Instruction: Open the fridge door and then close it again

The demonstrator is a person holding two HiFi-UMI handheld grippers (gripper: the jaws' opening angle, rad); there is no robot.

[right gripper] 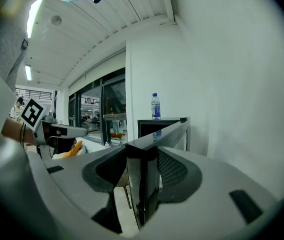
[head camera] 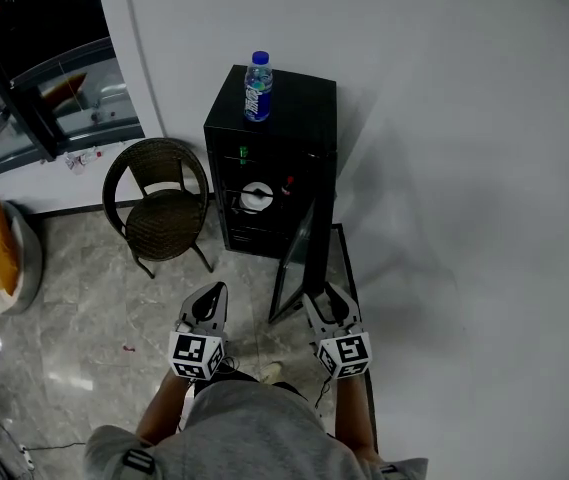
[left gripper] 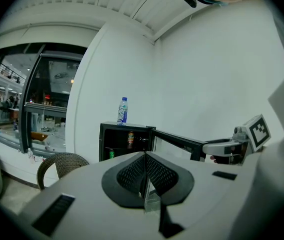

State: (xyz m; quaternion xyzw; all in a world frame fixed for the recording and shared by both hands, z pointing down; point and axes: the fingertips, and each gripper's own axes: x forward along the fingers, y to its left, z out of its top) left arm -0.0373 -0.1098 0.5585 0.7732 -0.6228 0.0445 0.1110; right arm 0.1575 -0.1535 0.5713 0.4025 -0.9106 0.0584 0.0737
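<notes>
Right tool clamped on free edge of fridge door — door wide open, running from tool back toward fridge. Left tool pinched shut, empty, farther off.

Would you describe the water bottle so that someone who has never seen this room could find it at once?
Against the white wall stands a small black fridge with its black-framed glass door swung open. On the fridge's flat top stands a clear plastic bottle with a blue cap and blue label. It is the only thing on top; the drink cans sit inside.
</notes>
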